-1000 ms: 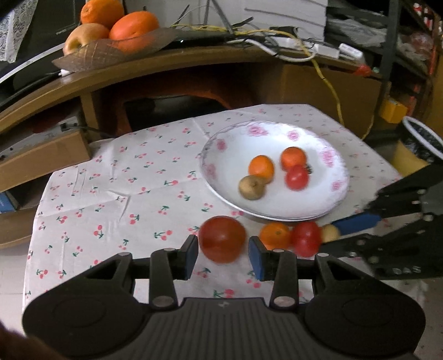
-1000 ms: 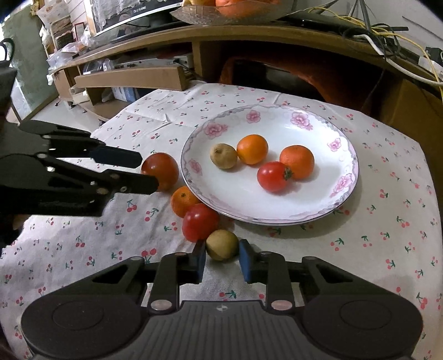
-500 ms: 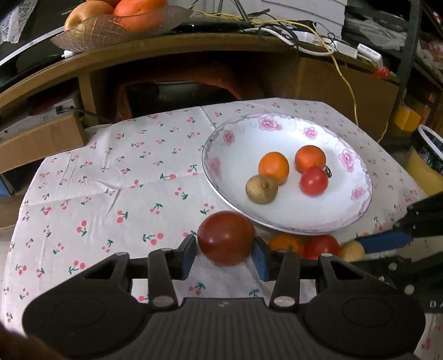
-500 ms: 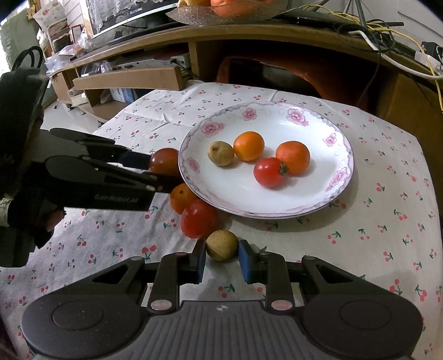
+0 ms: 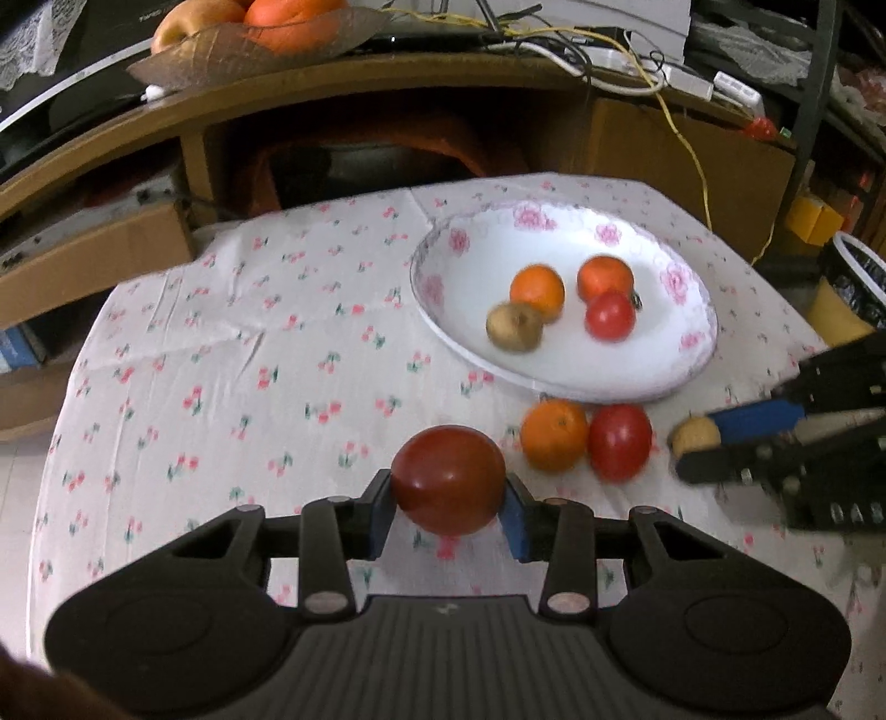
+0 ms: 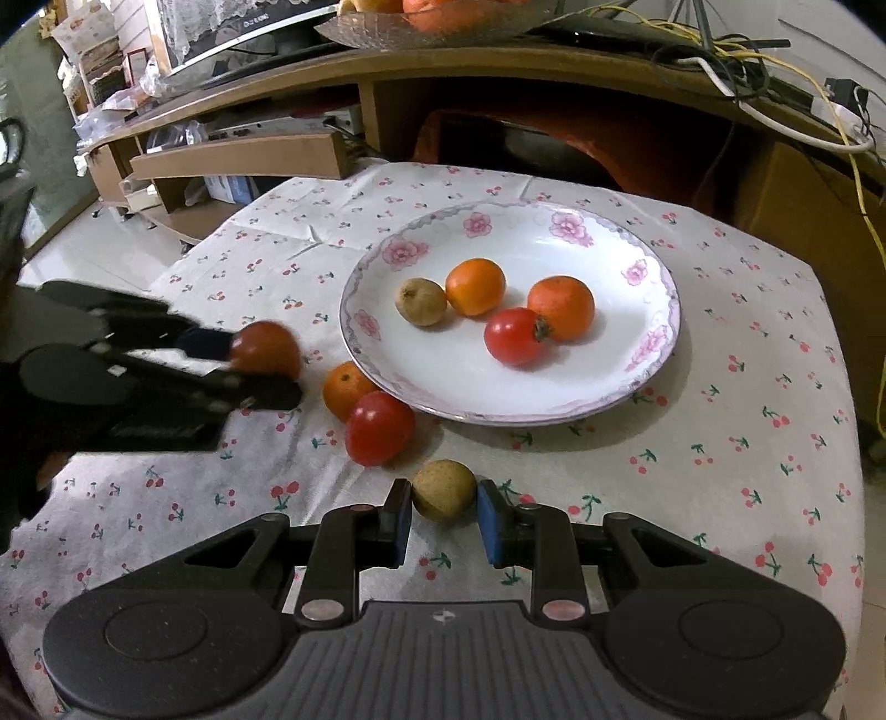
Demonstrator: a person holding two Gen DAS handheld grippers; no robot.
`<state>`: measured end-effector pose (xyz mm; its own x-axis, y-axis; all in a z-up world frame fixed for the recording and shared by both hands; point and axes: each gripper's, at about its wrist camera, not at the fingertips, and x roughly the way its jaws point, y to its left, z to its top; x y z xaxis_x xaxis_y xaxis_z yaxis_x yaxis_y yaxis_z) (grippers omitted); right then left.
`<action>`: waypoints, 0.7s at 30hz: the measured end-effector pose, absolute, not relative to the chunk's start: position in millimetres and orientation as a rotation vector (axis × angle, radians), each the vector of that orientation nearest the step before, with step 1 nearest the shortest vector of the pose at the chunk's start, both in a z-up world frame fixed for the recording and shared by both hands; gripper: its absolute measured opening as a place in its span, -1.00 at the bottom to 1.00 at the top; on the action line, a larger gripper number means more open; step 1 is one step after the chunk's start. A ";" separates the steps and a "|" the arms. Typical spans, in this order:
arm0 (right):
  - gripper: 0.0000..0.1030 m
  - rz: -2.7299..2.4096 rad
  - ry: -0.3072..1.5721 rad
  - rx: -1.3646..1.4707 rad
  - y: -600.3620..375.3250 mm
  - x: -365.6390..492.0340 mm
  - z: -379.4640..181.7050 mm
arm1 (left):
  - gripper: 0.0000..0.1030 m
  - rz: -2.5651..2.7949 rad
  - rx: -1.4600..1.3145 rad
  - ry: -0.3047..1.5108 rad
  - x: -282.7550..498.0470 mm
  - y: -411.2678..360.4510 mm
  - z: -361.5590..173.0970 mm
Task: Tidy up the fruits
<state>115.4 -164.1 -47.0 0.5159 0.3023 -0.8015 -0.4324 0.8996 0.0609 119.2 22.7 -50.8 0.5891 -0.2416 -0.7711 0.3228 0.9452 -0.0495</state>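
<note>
- your left gripper (image 5: 449, 501) has its blue pads pressed against both sides of a large dark-red tomato (image 5: 448, 479), held above the cherry-print tablecloth (image 5: 221, 360).
- your right gripper (image 6: 444, 518) brackets a small tan-brown fruit (image 6: 444, 488) on the cloth; the left pad touches it, while a thin gap shows at the right pad, so you cannot tell if the grip is firm.
- the floral plate (image 6: 653, 354) holds two oranges, a small red tomato (image 6: 514, 336) and another tan-brown fruit (image 6: 420, 302).
- an orange (image 6: 346, 389) and a red tomato (image 6: 379, 428) lie touching each other on the cloth, just beside the plate's near-left rim, between your two grippers.
- a dish of fruit (image 5: 260, 39) sits on the wooden desk (image 5: 387, 77) behind.
</note>
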 end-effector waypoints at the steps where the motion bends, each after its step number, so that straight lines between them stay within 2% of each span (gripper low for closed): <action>1: -0.50 0.440 0.930 -0.161 -163.7 114.9 -48.1 | -0.12 -0.326 0.104 0.890 115.9 22.0 -52.1; 10: -0.49 0.434 0.915 -0.189 -160.6 111.8 -49.7 | -0.10 -0.314 0.155 0.862 106.4 14.3 -55.1; 17: -0.47 0.434 0.912 -0.196 -159.7 112.2 -50.1 | 0.03 -0.320 0.163 0.844 107.1 14.4 -56.3; 21: -0.46 0.431 0.912 -0.203 -157.7 112.5 -50.1 | 0.05 -0.319 0.161 0.843 110.3 12.2 -56.3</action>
<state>112.5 -157.7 -50.1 0.5343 0.2740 -0.7996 -0.4436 0.8961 0.0107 110.3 12.2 -56.3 0.6211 -0.2129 -0.7543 0.3392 0.9406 0.0139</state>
